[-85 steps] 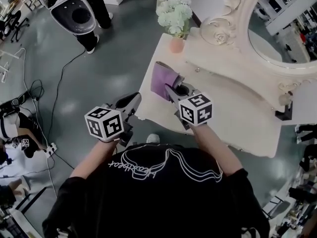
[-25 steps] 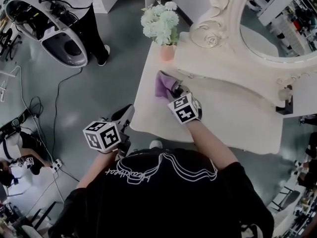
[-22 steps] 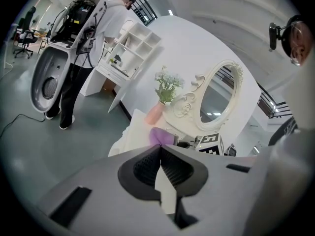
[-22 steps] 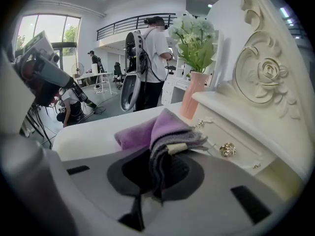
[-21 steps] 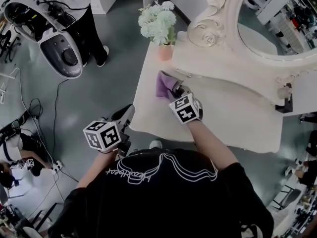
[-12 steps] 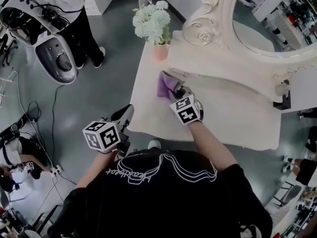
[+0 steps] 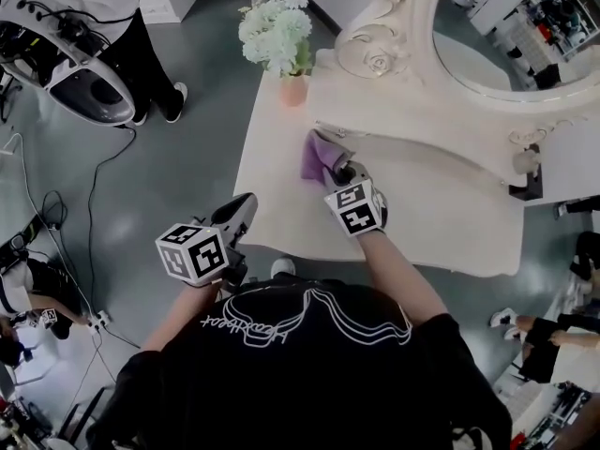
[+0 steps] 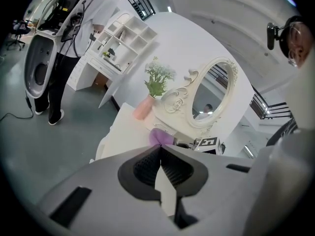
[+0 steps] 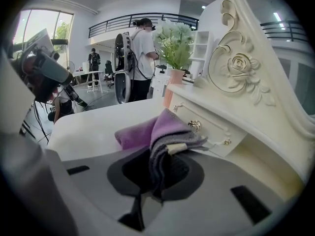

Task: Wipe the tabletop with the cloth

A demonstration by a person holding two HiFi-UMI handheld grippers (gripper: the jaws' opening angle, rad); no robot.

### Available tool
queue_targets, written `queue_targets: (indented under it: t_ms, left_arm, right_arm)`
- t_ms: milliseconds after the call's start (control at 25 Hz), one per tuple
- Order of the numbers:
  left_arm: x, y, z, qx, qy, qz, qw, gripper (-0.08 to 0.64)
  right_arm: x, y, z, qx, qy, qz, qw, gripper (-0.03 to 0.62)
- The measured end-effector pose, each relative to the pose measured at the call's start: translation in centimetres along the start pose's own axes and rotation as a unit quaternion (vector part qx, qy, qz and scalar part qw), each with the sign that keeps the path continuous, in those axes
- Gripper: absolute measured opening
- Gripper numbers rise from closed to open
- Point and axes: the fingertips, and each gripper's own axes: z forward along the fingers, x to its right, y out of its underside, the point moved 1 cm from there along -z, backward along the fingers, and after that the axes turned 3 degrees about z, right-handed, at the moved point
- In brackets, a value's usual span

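1. your right gripper (image 9: pixel 158 173) is clamped on a bunched edge of the purple cloth (image 9: pixel 145 130). the rest of the cloth lies folded on the white worktop (image 7: pixel 441 216), just ahead of the jaws and close to the drawer front.
2. the drawer knob (image 9: pixel 195 126) sits just beside the cloth. a stroke further back could snag the fabric on it or knock the gripper against the drawer.
3. only a narrow wad looks pinched, so hard drag on the worktop may pull it out of the jaws.
4. the pink flower vase (image 7: pixel 292 89) stands on the far left corner. a wide sweep that way risks tipping it.
5. your right arm is stretched forward, with the gripper angled down toward the back of the worktop.
6. your left gripper (image 8: pixel 160 160) has its jaws together on nothing. it is held back near your body, off the worktop's front left edge and over the floor.
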Motion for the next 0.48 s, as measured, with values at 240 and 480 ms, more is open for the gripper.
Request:
queue_targets:
  t_ms: [240,480]
  left_arm:
    - [1.3,0.2,0.5,0.003,0.012,0.004,0.9999,0.005]
    - [2.8,0.2,0.5,0.005,0.009,0.010,0.9999,0.005]
  right_arm:
    - [1.3,1.3,-0.9,-0.007,0.013,0.000,1.000,0.051]
    - [2.4,2.4,-2.2,-0.013,0.019,-0.002,1.000,0.051]
